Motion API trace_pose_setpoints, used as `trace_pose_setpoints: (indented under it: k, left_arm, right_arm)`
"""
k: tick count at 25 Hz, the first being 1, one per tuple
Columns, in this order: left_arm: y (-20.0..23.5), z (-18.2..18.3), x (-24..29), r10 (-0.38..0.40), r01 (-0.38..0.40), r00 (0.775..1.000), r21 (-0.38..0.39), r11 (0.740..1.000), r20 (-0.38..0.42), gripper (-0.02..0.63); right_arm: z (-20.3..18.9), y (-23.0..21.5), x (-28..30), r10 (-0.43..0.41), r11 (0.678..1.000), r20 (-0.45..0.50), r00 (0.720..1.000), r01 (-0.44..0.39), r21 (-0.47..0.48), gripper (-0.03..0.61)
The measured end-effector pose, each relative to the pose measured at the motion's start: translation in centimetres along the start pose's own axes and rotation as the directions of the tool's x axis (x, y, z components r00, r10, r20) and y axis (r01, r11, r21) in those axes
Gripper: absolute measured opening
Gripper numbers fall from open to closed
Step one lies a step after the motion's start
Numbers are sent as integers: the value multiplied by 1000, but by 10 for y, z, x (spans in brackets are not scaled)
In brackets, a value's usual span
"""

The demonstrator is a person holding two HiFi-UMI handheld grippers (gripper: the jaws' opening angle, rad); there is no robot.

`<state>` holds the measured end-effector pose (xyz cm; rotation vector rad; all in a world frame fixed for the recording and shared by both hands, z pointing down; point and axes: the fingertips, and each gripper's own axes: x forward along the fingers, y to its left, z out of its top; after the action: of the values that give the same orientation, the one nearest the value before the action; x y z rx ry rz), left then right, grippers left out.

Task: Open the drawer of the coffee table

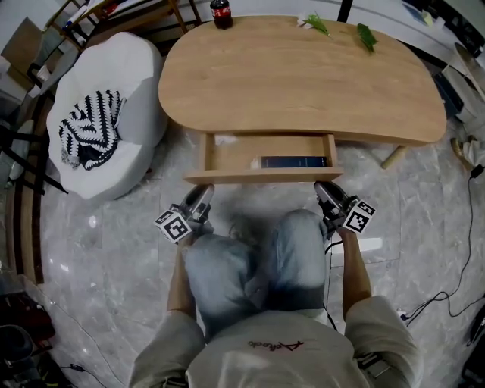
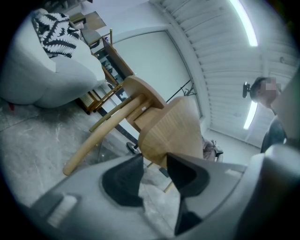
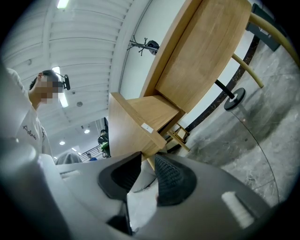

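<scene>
The wooden coffee table point(image 1: 303, 76) has its drawer point(image 1: 261, 176) pulled out toward me, with a dark blue flat item point(image 1: 294, 161) lying inside. My left gripper point(image 1: 203, 191) sits just below the left end of the drawer front and my right gripper point(image 1: 324, 188) just below the right end. In the left gripper view the left gripper point(image 2: 153, 159) has its jaws apart, with the drawer corner point(image 2: 173, 131) just beyond the tips and only floor showing in the gap. In the right gripper view the right gripper point(image 3: 148, 157) shows a narrower gap, and the drawer corner point(image 3: 129, 131) stands right at the tips without being clamped.
A white beanbag point(image 1: 125, 83) with a black and white cloth point(image 1: 89, 129) lies left of the table. A cola bottle point(image 1: 221, 13) and green leaves point(image 1: 367, 35) are on the tabletop's far edge. My knees point(image 1: 258, 258) are close under the drawer. Cables point(image 1: 455, 288) run over the floor at right.
</scene>
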<state>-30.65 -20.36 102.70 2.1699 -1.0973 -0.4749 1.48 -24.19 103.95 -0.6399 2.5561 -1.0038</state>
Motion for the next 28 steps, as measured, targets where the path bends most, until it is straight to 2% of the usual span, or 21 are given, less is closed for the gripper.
trace_pose_setpoints:
  k: [5,10,13,15,17,19,21,23,28]
  left_arm:
    - [3,-3,-2,29,-26,999,67,997,-40,138]
    - [4,-14,-2,95,-63,985,208,976,-146,120]
    - [9,-26,0,175,-87,957,344,935,-231,96]
    - [11,-34,1,231,-90,932,437,895,-281,47]
    - [14,-38,2,282,-88,910,523,848,-303,2]
    - [18,-40,3,320,-83,894,585,807,-314,1]
    - [24,-40,5,340,-69,882,624,778,-325,1]
    - [33,-38,7,345,-65,878,633,772,-331,1]
    - [57,-42,3,355,-85,867,597,798,-351,2]
  right_arm:
    - [-1,0,1,-20,1000,0,1000,20,-24,87]
    - [-8,-8,0,-108,983,-91,990,93,-156,77]
    - [-16,-13,-1,-205,944,-173,963,148,-294,48]
    - [-23,-19,-4,-282,898,-226,932,173,-405,12]
    - [-30,-25,-5,-347,846,-266,899,178,-503,5]
    - [-33,-31,-4,-387,816,-272,881,190,-546,5]
    - [-33,-37,-2,-411,804,-259,874,214,-555,5]
    - [-33,-45,2,-427,800,-257,867,229,-555,5]
    - [-48,-59,10,-449,814,-299,842,248,-525,5]
